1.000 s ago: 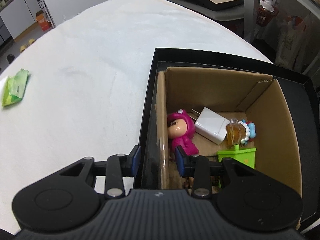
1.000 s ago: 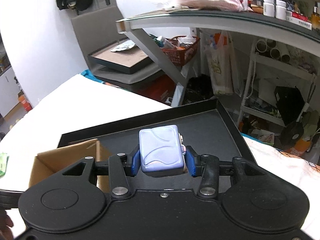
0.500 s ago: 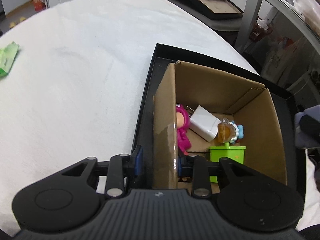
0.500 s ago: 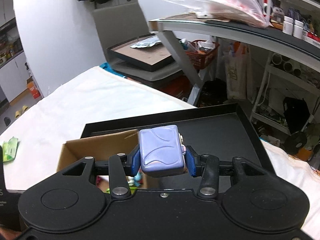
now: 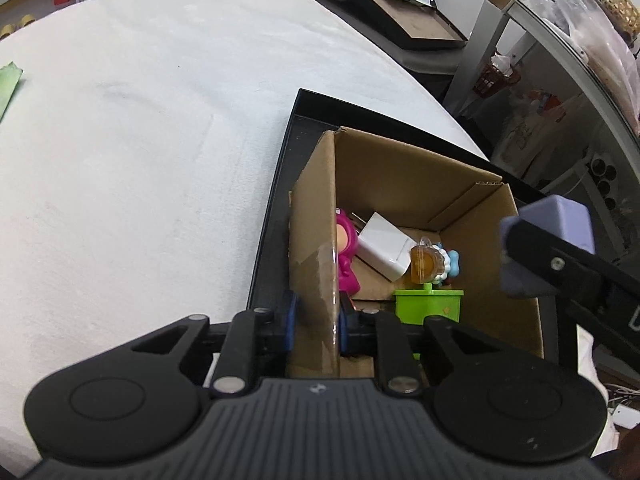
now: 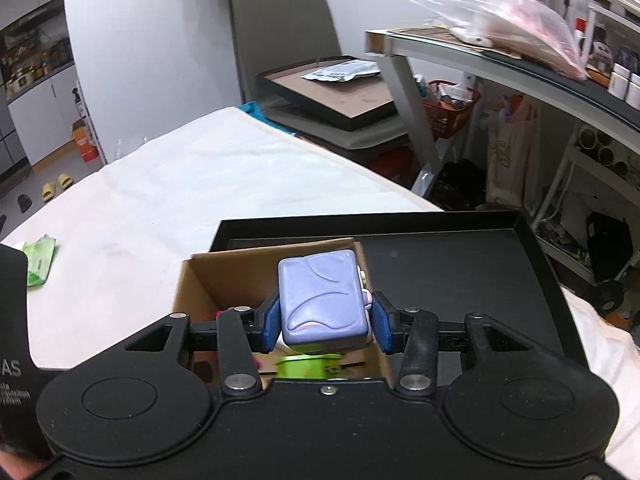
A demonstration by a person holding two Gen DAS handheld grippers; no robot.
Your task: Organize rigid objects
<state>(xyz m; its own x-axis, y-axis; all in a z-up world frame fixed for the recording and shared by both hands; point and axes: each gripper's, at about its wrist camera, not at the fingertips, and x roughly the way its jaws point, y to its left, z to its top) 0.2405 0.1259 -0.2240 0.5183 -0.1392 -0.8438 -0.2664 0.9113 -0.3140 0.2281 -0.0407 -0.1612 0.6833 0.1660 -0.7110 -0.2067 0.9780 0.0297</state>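
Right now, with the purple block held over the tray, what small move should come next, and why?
Probably carry the purple block in the right gripper slightly farther over the cardboard box, then lower it: the left gripper is closing on the box wall, steadying it.

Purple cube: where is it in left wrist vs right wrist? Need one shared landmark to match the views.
Left wrist: purple cube at the right edge, mid-height, held in the right tongs beside the cardboard box.
Right wrist: purple cube at centre, clamped in the tongs, above the box.
Shared landmark: the cardboard box, standing in the black tray.
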